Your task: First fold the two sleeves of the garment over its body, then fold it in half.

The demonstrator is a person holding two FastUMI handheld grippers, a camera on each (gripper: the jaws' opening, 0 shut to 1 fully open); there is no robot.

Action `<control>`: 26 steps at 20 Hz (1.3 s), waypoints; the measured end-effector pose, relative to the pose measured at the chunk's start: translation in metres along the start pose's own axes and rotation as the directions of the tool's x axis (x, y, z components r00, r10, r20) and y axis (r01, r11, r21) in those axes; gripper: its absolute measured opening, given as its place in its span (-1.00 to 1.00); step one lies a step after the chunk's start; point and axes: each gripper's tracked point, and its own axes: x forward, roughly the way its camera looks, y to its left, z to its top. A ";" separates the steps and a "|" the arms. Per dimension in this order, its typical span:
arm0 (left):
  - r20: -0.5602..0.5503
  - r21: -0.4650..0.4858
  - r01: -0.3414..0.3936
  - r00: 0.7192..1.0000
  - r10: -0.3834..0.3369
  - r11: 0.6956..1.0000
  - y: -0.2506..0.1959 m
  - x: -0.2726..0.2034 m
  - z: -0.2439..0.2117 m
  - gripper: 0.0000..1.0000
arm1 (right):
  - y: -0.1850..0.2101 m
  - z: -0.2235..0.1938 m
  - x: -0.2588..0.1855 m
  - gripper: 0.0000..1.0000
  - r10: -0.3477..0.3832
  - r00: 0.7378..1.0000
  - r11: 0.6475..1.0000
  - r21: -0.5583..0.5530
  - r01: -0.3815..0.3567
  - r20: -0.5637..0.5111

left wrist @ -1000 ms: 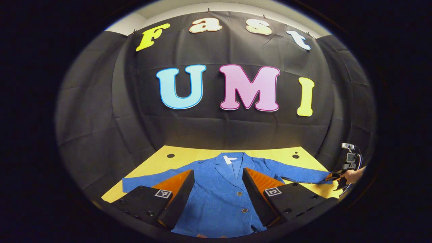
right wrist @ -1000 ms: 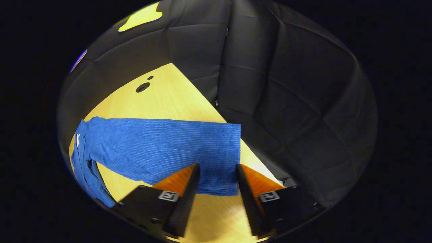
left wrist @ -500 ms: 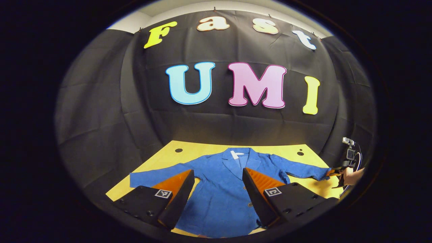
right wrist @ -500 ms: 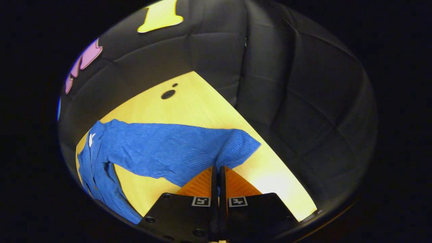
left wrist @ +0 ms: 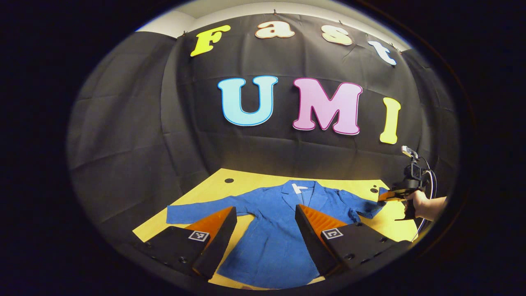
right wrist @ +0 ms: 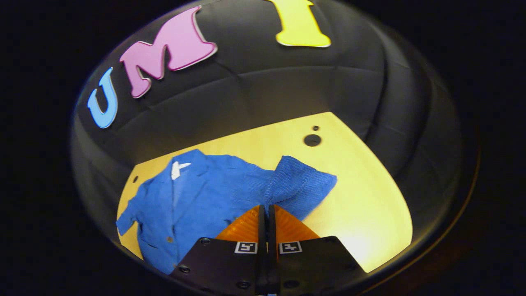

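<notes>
Blue buttoned jacket (left wrist: 271, 230) lies face up on yellow table, one sleeve (right wrist: 298, 185) lifted and bunched inward.

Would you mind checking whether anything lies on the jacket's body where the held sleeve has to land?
Nothing visible does. The jacket lies flat and bare on the table, and the right tongs, shut on the sleeve, have open tabletop between.
</notes>
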 end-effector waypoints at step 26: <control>-0.098 -0.243 -0.333 0.943 0.318 0.911 0.241 0.120 -0.108 0.69 | 0.323 -0.108 0.044 0.96 0.356 0.928 0.881 -0.370 -0.294 0.109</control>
